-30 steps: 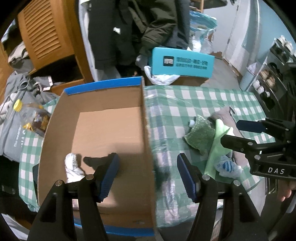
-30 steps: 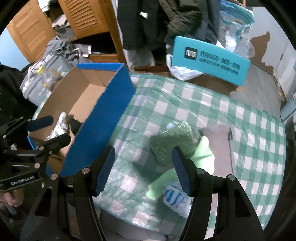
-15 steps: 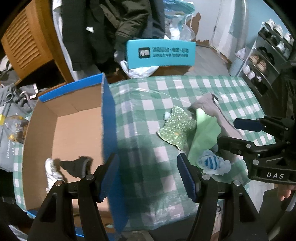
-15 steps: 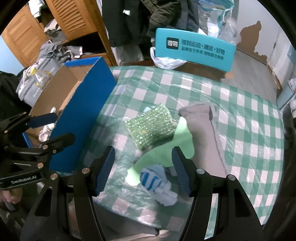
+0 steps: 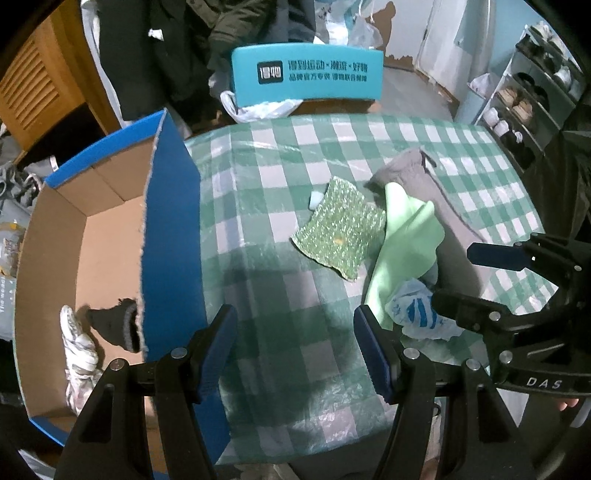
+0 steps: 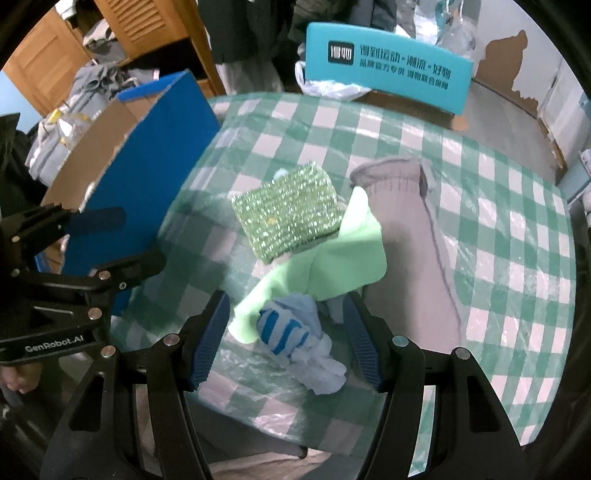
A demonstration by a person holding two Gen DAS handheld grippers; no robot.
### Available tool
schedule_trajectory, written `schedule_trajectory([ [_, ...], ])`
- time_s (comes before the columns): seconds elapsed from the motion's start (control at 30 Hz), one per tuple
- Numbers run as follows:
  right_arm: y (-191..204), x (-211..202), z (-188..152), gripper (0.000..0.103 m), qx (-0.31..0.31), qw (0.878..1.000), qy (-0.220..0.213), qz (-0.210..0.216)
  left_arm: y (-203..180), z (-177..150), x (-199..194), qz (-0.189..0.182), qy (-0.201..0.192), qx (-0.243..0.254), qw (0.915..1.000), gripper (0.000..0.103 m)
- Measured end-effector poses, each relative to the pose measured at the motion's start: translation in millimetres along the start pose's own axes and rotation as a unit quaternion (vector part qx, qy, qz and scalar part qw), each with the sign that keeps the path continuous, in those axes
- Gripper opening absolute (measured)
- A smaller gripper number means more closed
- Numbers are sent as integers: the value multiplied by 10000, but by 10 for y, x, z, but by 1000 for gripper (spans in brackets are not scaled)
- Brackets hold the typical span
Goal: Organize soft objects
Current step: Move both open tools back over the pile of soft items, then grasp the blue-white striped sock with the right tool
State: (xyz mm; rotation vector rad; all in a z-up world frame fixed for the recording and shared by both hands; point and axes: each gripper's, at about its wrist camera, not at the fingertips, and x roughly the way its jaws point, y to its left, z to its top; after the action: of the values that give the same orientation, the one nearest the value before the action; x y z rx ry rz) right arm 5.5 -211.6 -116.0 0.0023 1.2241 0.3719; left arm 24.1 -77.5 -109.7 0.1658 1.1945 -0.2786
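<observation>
A pile of soft things lies on the green checked table [image 5: 280, 177]: a glittery green pad [image 5: 338, 227] [image 6: 288, 218], a light green cloth [image 5: 406, 240] [image 6: 332, 258], a grey sock [image 5: 436, 192] [image 6: 402, 236] and a white-and-blue striped sock [image 5: 417, 314] [image 6: 291, 336]. My right gripper [image 6: 286, 343] is open, its jaws on either side of the striped sock; it also shows in the left wrist view [image 5: 480, 280]. My left gripper [image 5: 295, 347] is open and empty over the table beside the blue cardboard box [image 5: 173, 229], which holds a dark sock [image 5: 118, 325] and a white sock [image 5: 75, 336].
A teal sign [image 5: 304, 74] [image 6: 384, 64] stands behind the table. Hanging dark clothes, wooden louvered doors [image 6: 147, 26] and piled grey clothing [image 6: 85, 96] are at the back left. Shoe shelves [image 5: 532, 96] stand at the right.
My left gripper has swung right, from over the box to over the table. My right gripper has moved closer to the pile, and the striped sock now lies between its jaws.
</observation>
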Motion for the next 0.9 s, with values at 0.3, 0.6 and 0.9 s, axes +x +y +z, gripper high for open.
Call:
schedule_trajectory([
  [0.3, -40, 269, -85, 64, -94, 9992, 383, -35, -39, -26, 164, 44, 191, 98, 9998, 67],
  [0.6, -100, 523, -114, 64, -178, 9975, 671, -109, -83, -52, 327, 8, 358, 165, 9992, 67],
  [0.9, -100, 618, -141, 52, -343, 9964, 764, -134, -132, -47, 390, -27, 428, 217, 9988, 67],
])
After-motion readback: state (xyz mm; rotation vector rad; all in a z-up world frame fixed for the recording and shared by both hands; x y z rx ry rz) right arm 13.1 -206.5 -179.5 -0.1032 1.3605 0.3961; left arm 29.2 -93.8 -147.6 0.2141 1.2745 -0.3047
